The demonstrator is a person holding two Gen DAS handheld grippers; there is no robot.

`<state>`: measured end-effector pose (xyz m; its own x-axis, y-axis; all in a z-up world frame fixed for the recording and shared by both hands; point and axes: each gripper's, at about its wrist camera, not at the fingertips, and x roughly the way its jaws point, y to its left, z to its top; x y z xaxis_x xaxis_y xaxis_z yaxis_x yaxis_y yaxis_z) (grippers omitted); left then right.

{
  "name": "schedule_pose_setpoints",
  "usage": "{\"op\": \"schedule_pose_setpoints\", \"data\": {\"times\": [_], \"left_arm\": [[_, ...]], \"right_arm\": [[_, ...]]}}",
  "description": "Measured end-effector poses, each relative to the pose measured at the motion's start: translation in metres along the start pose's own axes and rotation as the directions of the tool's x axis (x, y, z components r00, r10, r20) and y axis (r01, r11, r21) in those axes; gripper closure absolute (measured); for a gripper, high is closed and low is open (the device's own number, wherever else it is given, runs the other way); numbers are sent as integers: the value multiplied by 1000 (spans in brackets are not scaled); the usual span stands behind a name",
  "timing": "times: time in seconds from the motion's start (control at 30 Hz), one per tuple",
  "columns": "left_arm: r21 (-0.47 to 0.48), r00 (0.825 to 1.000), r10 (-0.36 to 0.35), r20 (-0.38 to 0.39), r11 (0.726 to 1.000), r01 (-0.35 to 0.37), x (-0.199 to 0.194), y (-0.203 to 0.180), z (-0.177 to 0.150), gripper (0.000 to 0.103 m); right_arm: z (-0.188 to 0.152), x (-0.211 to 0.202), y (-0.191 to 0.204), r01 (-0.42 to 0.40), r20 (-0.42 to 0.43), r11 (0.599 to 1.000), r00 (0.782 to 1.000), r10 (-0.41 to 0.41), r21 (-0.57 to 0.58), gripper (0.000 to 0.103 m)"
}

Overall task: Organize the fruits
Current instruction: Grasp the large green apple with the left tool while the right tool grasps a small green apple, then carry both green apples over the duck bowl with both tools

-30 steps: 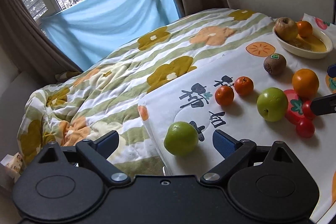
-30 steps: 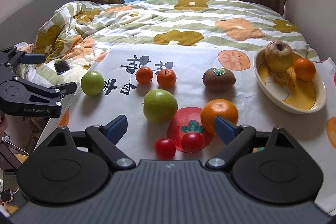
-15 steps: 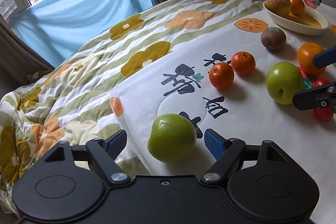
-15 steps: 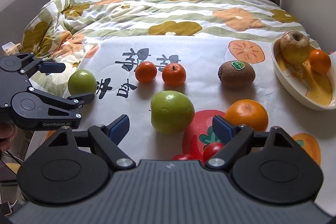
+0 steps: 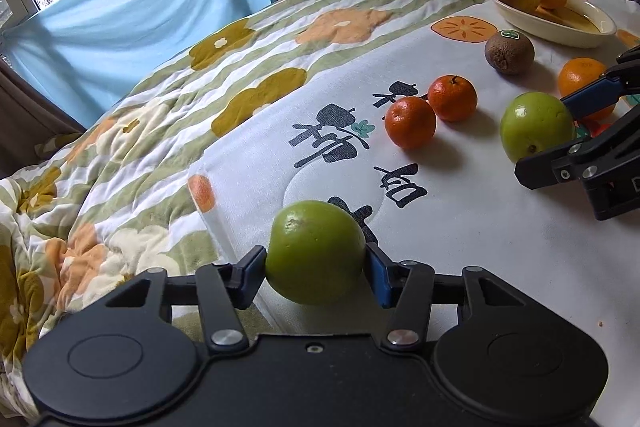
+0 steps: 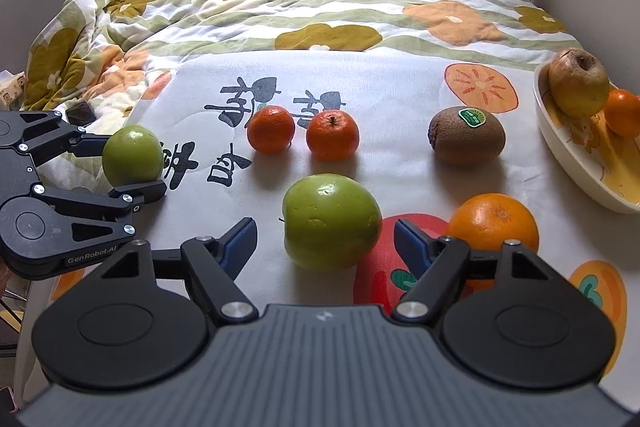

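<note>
My left gripper (image 5: pixel 316 263) is shut on a small green apple (image 5: pixel 316 251) at the near left corner of the white cloth; it also shows in the right wrist view (image 6: pixel 132 155). My right gripper (image 6: pixel 325 241) is open, its fingers on either side of a bigger green apple (image 6: pixel 330 221), not touching it; that apple also shows in the left wrist view (image 5: pixel 536 131). Two tangerines (image 6: pixel 270 129) (image 6: pixel 332 135), a kiwi (image 6: pixel 466 135) and an orange (image 6: pixel 494 223) lie on the cloth. A cream bowl (image 6: pixel 580 163) at the right holds a brownish apple (image 6: pixel 578 83) and a small orange (image 6: pixel 622 113).
The white printed cloth (image 6: pixel 380 95) lies on a flowered quilt (image 6: pixel 280 11) covering a bed. Curtains and a window stand behind. A wall is close on the right. The cloth's left edge drops off beside my left gripper.
My left gripper moved forward and closed on the small green apple. My right gripper moved forward, bringing its open fingers around the bigger green apple; the small red fruits went out of sight.
</note>
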<state>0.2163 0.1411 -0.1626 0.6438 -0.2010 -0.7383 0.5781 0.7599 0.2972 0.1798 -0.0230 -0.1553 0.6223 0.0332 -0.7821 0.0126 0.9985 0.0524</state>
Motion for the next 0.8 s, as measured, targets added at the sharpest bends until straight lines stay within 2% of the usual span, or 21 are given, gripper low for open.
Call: {"op": "schedule_pose_setpoints", "data": {"times": [0.23, 0.33, 0.6, 0.8], "left_arm": [[-18, 1000, -11, -7, 1000, 11, -4, -2, -1, 46], [-30, 1000, -20, -11, 999, 19, -7, -4, -1, 46], [-62, 1000, -16, 2, 998, 16, -23, -9, 0, 46], [-105, 999, 41, 21, 994, -39, -45, -8, 7, 46]], "right_arm": [[1, 6, -6, -7, -7, 1000, 1000, 8, 22, 23], [1, 7, -7, -17, -7, 1000, 1000, 17, 25, 33], [2, -1, -12, -46, 15, 999, 999, 46, 28, 33], [5, -18, -18, -69, 39, 997, 997, 68, 28, 34]]}}
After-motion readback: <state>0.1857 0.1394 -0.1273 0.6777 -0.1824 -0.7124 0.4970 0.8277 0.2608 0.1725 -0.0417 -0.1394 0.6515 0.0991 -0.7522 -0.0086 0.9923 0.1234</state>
